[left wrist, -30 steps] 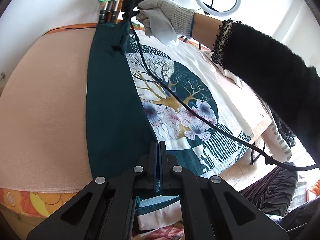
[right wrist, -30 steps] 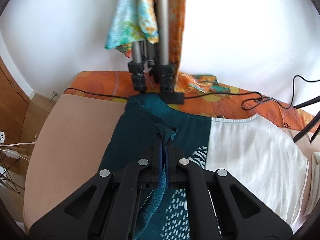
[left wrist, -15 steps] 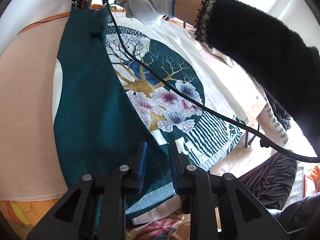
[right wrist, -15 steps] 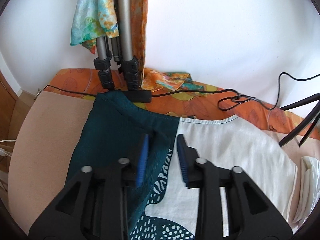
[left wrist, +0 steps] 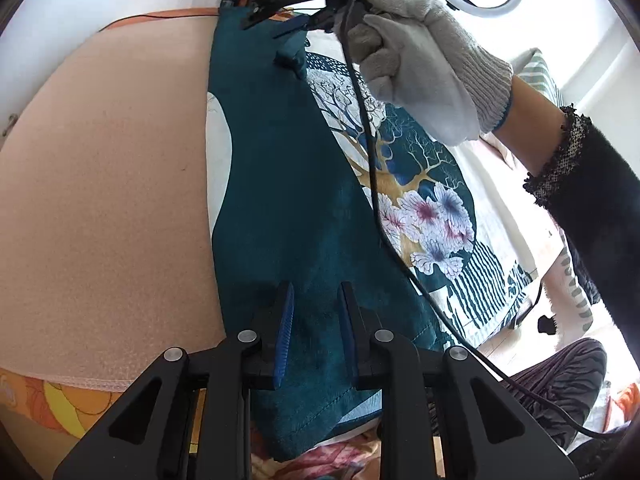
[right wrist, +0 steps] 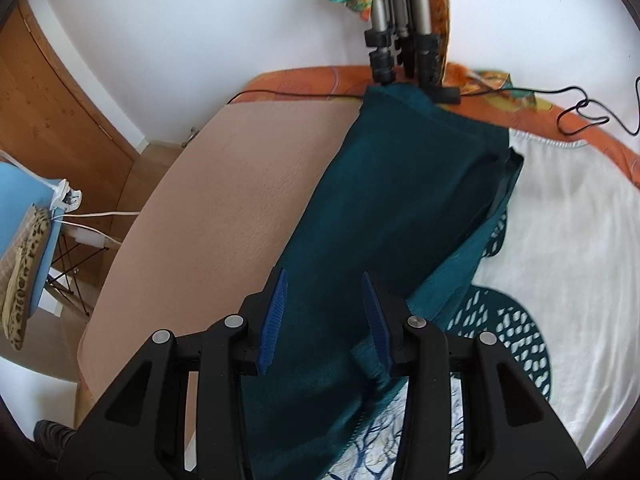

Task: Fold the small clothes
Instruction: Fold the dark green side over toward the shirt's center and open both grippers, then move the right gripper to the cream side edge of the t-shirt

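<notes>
Tripod legs (right wrist: 400, 32) — cable (left wrist: 372, 168) across garment (left wrist: 280, 200)

Matt teal cloth garment (left wrist: 288, 200)

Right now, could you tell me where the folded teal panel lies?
In both wrist views, the teal panel lies across the shirt's left side, between the peach mat and the tree print.

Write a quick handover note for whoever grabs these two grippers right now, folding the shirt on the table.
Left hand-held gripper: open, empty, over the teal flap near the shirt's bottom hem.
Right hand-held gripper: open, empty, over the same flap near the collar end.
Shirt: lying flat on the table, print side up, with one teal side panel folded over onto it.
Done: first side fold laid down.
Left: probably fold the other side in, then fold it in half lengthwise. A black cable hangs across the print; mind it.
</notes>
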`<state>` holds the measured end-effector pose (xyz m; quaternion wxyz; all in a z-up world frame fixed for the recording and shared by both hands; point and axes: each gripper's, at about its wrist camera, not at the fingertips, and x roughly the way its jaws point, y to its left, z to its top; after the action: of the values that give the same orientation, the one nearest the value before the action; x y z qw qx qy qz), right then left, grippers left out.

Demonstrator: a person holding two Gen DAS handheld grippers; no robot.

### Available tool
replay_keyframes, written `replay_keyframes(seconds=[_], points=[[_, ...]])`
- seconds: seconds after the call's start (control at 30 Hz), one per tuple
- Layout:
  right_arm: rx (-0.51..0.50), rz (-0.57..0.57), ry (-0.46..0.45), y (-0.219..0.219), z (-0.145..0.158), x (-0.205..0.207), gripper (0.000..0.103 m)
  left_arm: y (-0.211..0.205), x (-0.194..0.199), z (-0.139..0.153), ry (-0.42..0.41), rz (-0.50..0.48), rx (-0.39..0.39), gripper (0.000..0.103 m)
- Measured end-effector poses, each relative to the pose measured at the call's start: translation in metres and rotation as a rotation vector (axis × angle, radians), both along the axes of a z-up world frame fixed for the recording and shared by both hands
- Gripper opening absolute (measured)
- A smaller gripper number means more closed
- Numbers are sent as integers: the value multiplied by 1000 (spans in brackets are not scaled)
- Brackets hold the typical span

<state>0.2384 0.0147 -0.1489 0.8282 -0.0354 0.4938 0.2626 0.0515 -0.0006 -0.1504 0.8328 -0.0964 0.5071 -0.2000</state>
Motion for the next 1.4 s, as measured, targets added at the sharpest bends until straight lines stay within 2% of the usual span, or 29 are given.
replay_keyframes(seconds=[0.13, 0.23, 0.43, 0.7, 0.73, 0.8, 0.83, 0.97, 1.27, 1.4], points=[[-28, -60, 45, -7, -20, 0, 41, -4, 0, 0, -16, -12, 36, 20], [-53, -122, 29, -27, -14, 0, 41, -4, -1, 0, -22, -14, 46, 20], [-93, -234, -25, -81, 17, -11, 41, -12, -1, 2, -38, -13, 70, 21], [-30, -322, -122, -155, 72, -47, 42, -39, -18, 33, -197, -89, 70, 21], [-19, -329, -136, -165, 80, -53, 45, -45, -20, 36, -213, -104, 63, 23], [-6, -345, -173, -185, 96, -68, 54, -58, -24, 45, -241, -128, 67, 43], [0, -351, -189, -196, 104, -75, 57, -65, -29, 49, -268, -141, 69, 47], [5, -375, -226, -239, 128, -97, 59, -102, -43, 63, -349, -199, 77, 48], [17, -424, -258, -339, 157, -128, 65, -212, -62, 59, -370, -395, 32, 49], [52, -454, -247, -381, 159, -130, 65, -256, -69, 47, -368, -467, 57, 55]])
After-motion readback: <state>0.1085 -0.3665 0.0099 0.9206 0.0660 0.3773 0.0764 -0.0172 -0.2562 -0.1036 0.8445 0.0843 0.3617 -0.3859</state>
